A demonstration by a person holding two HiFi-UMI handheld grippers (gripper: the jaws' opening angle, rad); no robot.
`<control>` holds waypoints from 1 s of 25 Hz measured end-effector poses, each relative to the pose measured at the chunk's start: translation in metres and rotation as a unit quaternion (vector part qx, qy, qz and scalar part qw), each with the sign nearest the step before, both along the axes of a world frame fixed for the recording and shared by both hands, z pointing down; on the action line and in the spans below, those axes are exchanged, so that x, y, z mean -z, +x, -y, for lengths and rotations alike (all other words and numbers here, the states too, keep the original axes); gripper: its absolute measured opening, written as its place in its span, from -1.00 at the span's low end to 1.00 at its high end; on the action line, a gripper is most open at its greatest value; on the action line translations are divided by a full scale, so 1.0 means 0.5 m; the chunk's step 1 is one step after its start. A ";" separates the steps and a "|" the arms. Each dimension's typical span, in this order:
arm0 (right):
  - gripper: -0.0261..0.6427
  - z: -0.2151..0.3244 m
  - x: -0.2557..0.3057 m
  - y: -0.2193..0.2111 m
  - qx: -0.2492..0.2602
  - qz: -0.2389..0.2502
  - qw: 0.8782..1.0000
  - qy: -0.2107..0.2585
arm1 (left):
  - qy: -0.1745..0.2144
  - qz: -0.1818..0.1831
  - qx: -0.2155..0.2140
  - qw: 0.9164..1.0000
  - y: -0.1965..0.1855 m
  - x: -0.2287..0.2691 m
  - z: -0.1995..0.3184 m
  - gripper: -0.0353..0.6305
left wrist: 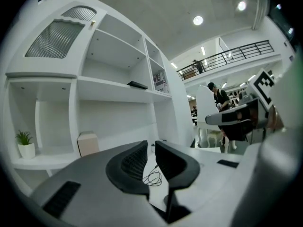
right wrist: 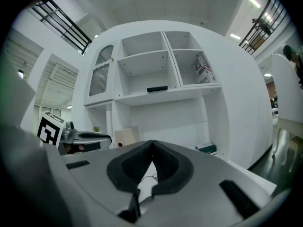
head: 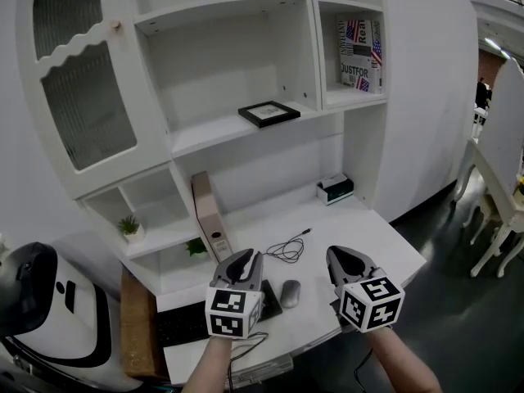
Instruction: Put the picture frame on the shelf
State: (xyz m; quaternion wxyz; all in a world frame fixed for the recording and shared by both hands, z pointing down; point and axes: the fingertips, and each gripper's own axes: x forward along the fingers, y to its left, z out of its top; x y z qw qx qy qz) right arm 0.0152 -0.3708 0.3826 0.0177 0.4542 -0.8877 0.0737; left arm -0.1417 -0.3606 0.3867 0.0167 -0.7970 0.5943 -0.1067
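Nearest the camera, both hands held their grippers low over the front of the desk [head: 364,229], flanking the mouse [head: 290,293]. The left gripper [head: 248,257] hovered just left of the mouse, its jaws parted by a narrow slit with nothing between them. The right gripper [head: 347,257] hovered to the mouse's right, its jaw tips pressed together on nothing. A dark keyboard [head: 182,326] lay left of the mouse, partly behind the left gripper.

Just beyond the mouse a thin black cable [head: 286,250] lay coiled on the desktop. Farther back and left of the mouse a tan binder [head: 210,218] stood upright, with a small potted plant [head: 129,228] in the cubby farther left. Back and right of the mouse a green-and-white box [head: 335,189] sat against the wall.

Well above and beyond the mouse, the picture frame [head: 268,113] lay flat on the middle shelf [head: 205,135], near its front edge. Up and right of the mouse, books [head: 360,54] stood in the side compartment.
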 end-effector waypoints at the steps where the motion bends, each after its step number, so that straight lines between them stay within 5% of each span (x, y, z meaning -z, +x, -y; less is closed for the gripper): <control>1: -0.92 -0.001 -0.007 0.000 -0.001 0.000 1.000 -0.004 | -0.003 -0.007 0.001 1.000 -0.001 -0.008 -0.004 -0.74; 25: -0.92 -0.019 -0.090 0.003 -0.007 0.005 0.999 -0.042 | -0.038 -0.058 0.019 0.997 -0.009 -0.087 -0.034 -0.74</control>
